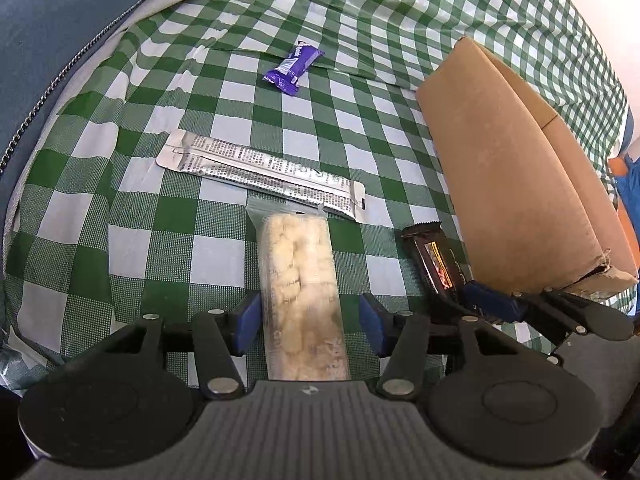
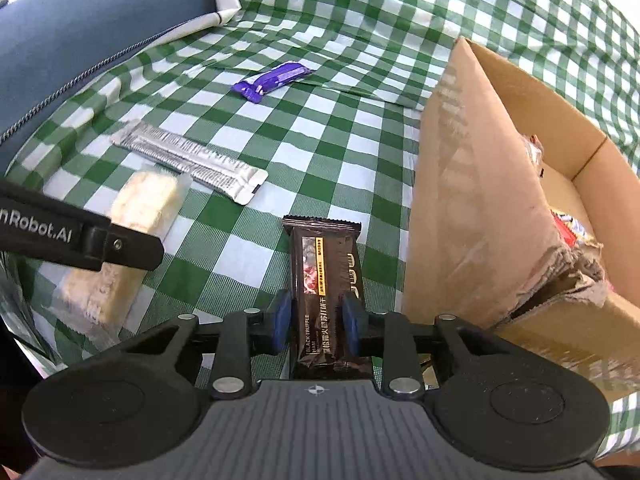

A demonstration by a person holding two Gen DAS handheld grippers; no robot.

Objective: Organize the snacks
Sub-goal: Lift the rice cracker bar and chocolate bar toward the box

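Observation:
A pale puffed-grain bar [image 1: 298, 280] in a clear wrapper lies on the green checked cloth between the jaws of my left gripper [image 1: 310, 324]. The left pad sits at the bar's edge, a small gap shows at the right pad, and the gripper is open. My right gripper [image 2: 318, 320] has both blue pads pressed against a dark brown truffle bar [image 2: 328, 272] that rests on the cloth beside the cardboard box [image 2: 480, 200]. A long silver packet [image 1: 260, 174] and a purple wrapped snack [image 1: 294, 66] lie farther away.
The open box stands at the right with several wrapped snacks [image 2: 568, 224] inside; its near corner is torn. A blue cushion [image 1: 60, 20] with a zipper borders the cloth on the left. The left gripper's finger [image 2: 80, 240] crosses the right wrist view.

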